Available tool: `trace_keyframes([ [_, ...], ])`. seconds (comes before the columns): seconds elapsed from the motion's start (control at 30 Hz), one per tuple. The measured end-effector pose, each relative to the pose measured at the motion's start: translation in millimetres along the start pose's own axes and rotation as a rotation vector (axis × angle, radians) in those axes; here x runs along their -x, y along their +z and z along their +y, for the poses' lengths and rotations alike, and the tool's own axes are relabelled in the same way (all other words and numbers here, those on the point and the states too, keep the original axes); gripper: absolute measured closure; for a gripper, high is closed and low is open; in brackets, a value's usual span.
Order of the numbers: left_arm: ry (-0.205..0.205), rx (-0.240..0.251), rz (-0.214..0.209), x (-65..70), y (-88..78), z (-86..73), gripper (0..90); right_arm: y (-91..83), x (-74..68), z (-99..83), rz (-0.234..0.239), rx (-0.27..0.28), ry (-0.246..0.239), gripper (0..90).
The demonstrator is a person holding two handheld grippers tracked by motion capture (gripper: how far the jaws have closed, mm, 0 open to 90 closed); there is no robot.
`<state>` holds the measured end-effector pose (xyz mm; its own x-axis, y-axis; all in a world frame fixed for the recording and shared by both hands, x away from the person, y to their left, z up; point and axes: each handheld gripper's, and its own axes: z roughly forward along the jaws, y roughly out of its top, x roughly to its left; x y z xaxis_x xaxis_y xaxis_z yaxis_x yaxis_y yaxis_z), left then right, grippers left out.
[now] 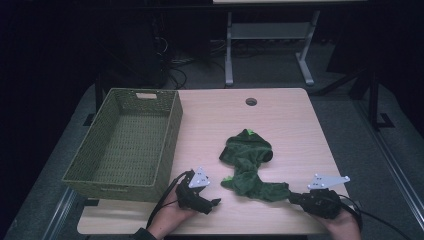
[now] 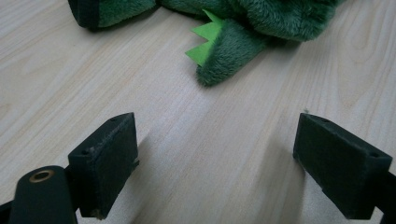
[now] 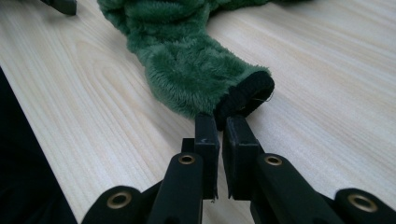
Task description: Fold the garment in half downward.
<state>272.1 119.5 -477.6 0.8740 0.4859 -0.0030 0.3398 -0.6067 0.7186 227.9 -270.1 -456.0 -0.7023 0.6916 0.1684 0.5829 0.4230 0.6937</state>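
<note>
A green plush garment [image 1: 247, 162] with light-green spikes lies crumpled on the wooden table [image 1: 290, 125], right of centre. My right gripper [image 1: 292, 196] lies low at its near right end. In the right gripper view the jaws [image 3: 222, 126] are shut on the black cuff [image 3: 245, 95] of a fuzzy green sleeve [image 3: 187, 60]. My left gripper [image 1: 212, 200] sits at the near edge, just left of the garment. Its jaws [image 2: 229, 158] stand wide open over bare wood. A spiked green flap [image 2: 219, 51] lies a short way ahead of them, untouched.
An empty olive woven basket [image 1: 172, 127] stands on the left half of the table, close to my left hand. A round cable hole [image 1: 251, 101] is near the far edge. Table legs and cables stand on the dark floor behind.
</note>
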Motion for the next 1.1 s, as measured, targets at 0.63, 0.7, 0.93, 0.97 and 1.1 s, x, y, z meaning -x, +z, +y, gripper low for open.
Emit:
trace_keyframes([
  [0.63,-0.001,0.0,0.003,0.2,-0.3,-0.3,13.1,-10.6,-8.0,27.3,0.042,0.115,-0.048,85.5],
  [0.7,-0.001,0.001,0.003,0.2,-0.3,-0.4,13.1,-10.1,-10.7,32.7,0.051,0.121,-0.061,85.5],
  [0.93,-0.001,0.001,0.003,0.2,-0.3,-0.4,13.1,-6.4,-18.0,45.4,0.072,0.137,-0.092,85.5],
  [0.97,-0.001,0.001,0.003,0.2,-0.3,-0.4,13.1,-5.8,-19.3,46.8,0.072,0.137,-0.096,85.5],
  [1.1,-0.004,0.003,0.004,0.3,-0.1,-0.4,13.1,-3.6,-22.2,54.2,0.08,0.145,-0.111,85.5],
])
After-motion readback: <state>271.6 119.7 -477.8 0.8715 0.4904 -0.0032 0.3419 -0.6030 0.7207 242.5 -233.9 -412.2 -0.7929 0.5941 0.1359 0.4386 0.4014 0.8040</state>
